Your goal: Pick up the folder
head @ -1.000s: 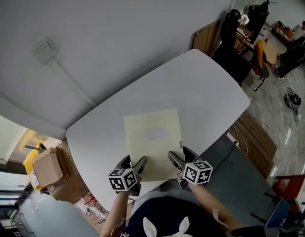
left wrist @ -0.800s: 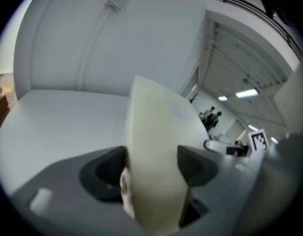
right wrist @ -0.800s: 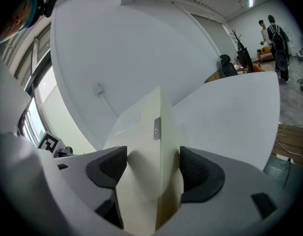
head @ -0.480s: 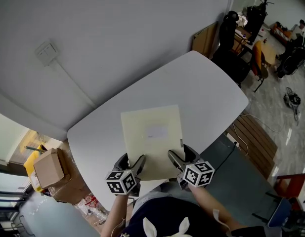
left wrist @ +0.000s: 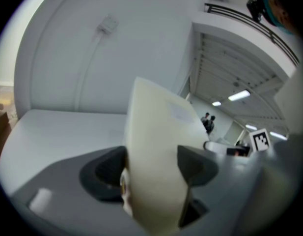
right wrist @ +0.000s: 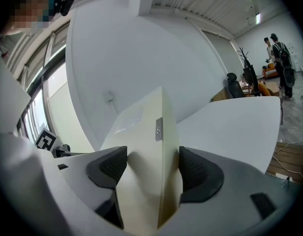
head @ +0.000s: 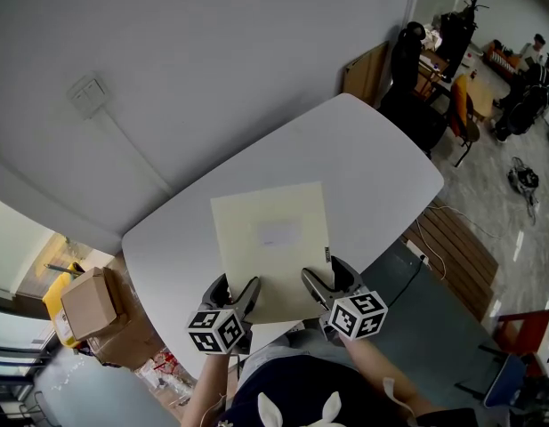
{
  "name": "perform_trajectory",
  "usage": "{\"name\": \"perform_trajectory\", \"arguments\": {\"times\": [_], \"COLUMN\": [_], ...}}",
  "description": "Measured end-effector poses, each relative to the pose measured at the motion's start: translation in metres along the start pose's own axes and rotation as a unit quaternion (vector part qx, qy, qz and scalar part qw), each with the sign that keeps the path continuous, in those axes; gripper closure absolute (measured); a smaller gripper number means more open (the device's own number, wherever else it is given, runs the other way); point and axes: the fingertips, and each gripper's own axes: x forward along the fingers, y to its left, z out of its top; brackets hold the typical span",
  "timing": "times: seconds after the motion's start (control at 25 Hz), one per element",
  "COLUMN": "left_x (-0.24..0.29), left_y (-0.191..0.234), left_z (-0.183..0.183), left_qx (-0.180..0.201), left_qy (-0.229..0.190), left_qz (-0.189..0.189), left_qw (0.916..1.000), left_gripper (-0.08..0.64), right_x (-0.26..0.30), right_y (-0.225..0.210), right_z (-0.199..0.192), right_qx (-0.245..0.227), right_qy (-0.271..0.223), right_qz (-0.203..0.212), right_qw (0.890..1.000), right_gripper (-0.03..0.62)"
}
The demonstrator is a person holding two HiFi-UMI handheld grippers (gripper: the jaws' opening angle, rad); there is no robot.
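Left gripper (head: pixel 242 297) and right gripper (head: pixel 317 286) are each clamped on the near edge of the pale yellow folder (head: pixel 272 238), one toward each corner, and it is held over the white table's (head: pixel 372 163) near side.

You have no writing you can read here.
The folder (head: pixel 272 247) has a pale centre label (head: pixel 278 234) and a small edge sticker (right wrist: pixel 159 128), both too small to read; the cubes (head: pixel 357 314) on your left gripper (head: pixel 238 290) and right gripper (head: pixel 326 276) show only black-and-white square markers.
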Motion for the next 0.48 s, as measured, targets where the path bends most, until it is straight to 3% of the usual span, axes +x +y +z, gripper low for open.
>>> {"name": "perform_trajectory", "arguments": {"times": [0.48], "left_x": [-0.016], "left_y": [-0.01], "left_z": [0.01], "left_qx": [0.004], "left_qy": [-0.018], "left_qz": [-0.009], "left_qw": [0.9998], "left_gripper": [0.241], "right_x": [-0.017], "right_y": [0.016], "right_z": [0.011], "right_qx": [-0.022], "right_qy": [-0.023], "right_qz": [-0.005], "right_qw": [0.999], "right_gripper": [0.288]}}
